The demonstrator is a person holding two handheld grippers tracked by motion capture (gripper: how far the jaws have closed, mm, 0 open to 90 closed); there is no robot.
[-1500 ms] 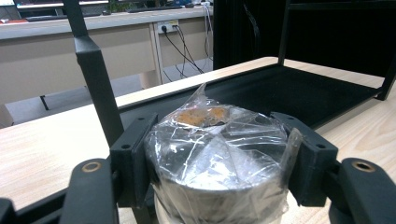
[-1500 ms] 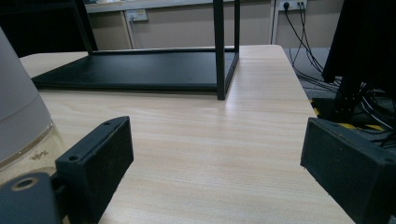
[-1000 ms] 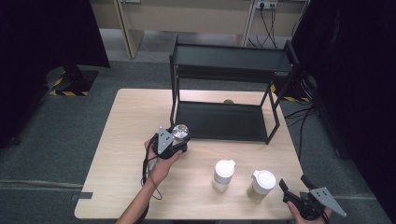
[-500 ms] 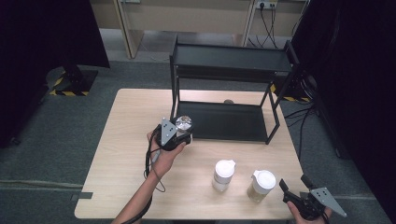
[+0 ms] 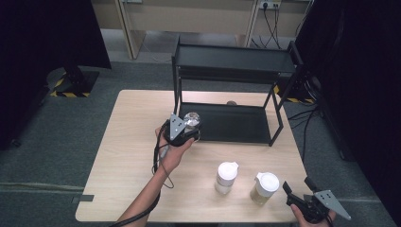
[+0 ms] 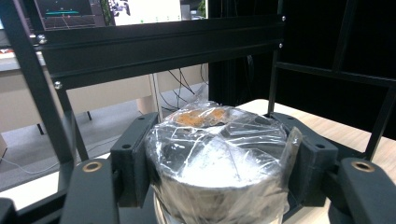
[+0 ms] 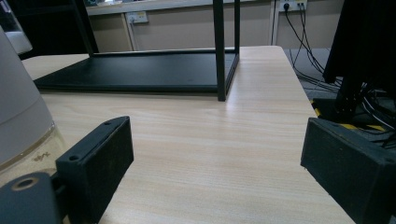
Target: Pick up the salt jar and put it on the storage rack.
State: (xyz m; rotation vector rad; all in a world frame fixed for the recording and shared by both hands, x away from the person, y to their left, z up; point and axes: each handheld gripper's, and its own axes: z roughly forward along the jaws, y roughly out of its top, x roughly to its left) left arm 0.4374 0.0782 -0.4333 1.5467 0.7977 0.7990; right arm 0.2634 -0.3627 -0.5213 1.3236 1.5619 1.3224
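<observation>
My left gripper [image 5: 189, 128] is shut on a round container covered in clear plastic wrap [image 5: 192, 120], lifted off the table just left of the black two-tier rack [image 5: 235, 61]. In the left gripper view the wrapped container [image 6: 219, 163] sits squeezed between both pads, with the rack's upper shelf [image 6: 159, 44] ahead and above. My right gripper [image 5: 295, 196] rests at the table's front right corner, open with nothing between its pads [image 7: 100, 158]. In the right gripper view the rack's lower tray [image 7: 135, 70] lies ahead.
Two white-lidded jars stand near the front edge: one [image 5: 226, 177] in the middle, another [image 5: 265, 187] beside the right gripper and seen at the left edge as a jar [image 7: 21, 116]. A small object [image 5: 231, 103] lies behind the rack's lower tray [image 5: 227, 124]. Bare wooden tabletop [image 5: 127, 142] spreads to the left.
My left hand has carried the wrapped container up and away from the person, closer to the rack's front left post. The right gripper has stayed still.
</observation>
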